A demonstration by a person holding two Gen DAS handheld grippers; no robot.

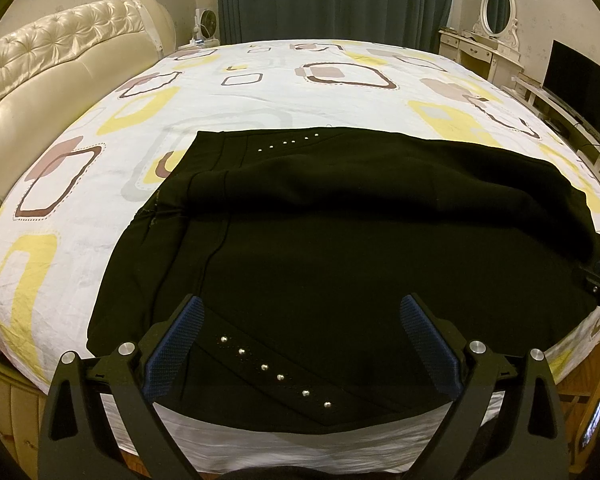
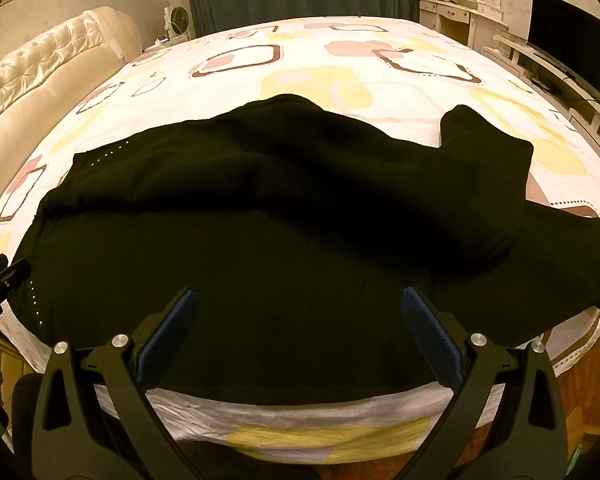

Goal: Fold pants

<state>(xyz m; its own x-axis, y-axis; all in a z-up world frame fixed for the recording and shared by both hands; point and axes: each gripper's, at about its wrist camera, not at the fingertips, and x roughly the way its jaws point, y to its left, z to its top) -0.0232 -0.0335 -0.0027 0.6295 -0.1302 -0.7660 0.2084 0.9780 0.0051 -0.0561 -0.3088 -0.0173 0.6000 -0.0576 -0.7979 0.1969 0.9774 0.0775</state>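
Bed: black pants lie spread along its near edge, one leg already lapped over the other; lengthwise folds remain, I judge. Right view alone shows the cuffs at 2 o'clock. Left gripper and right gripper: jaws apart, empty.

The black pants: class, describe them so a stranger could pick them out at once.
Start at the bed with its yellow-and-brown patterned sheet. Across its near edge lie the black pants, the only dark thing on it. Rows of small silver studs mark them.
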